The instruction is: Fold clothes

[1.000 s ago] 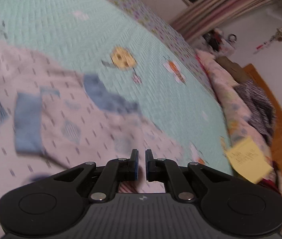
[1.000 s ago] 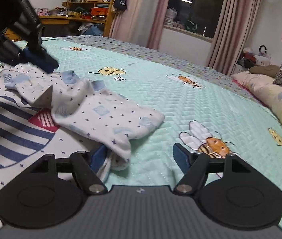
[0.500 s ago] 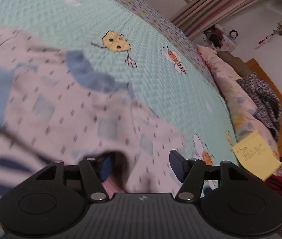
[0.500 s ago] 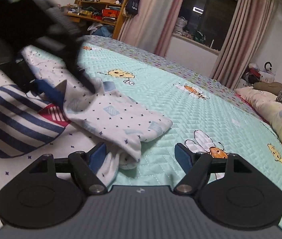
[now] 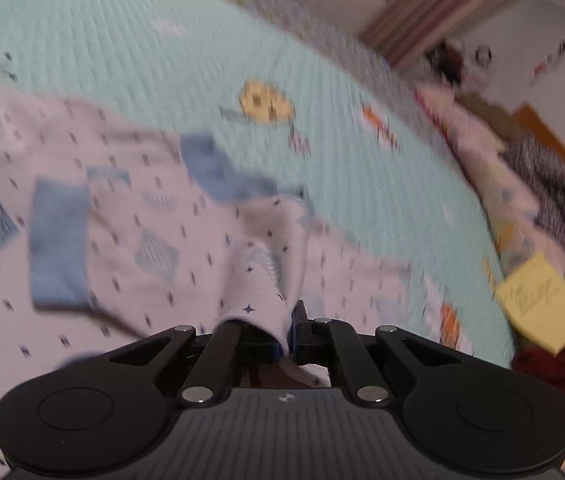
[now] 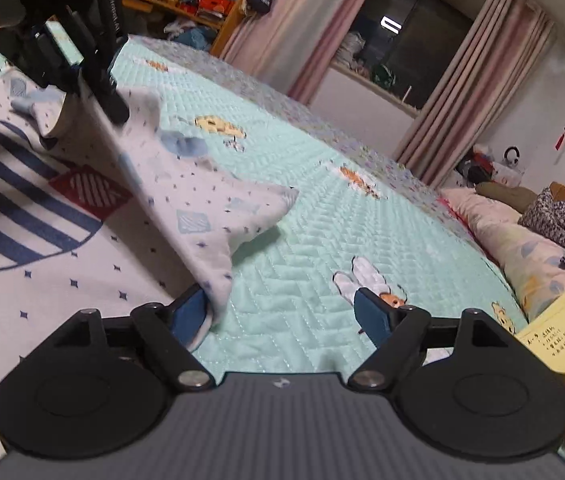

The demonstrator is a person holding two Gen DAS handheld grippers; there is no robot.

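White star-print garment (image 5: pixel 134 216) spread over mint quilt (image 5: pixel 186 60), blurred in left view. Left gripper (image 5: pixel 287 330) clenched on a raised fold of that cloth; pinched edge hidden behind black fingers. Right gripper (image 6: pixel 282 314) spread and opening wider, garment hem brushing only 1 blue pad (image 6: pixel 188 314), not gripped. Yellow note (image 6: pixel 558 336) cut off at right edge, writing illegible.

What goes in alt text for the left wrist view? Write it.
The left hand-held gripper is shut on a fold of a white, blue-patterned garment. The garment lies on a mint quilt; a yellow note sits at right.
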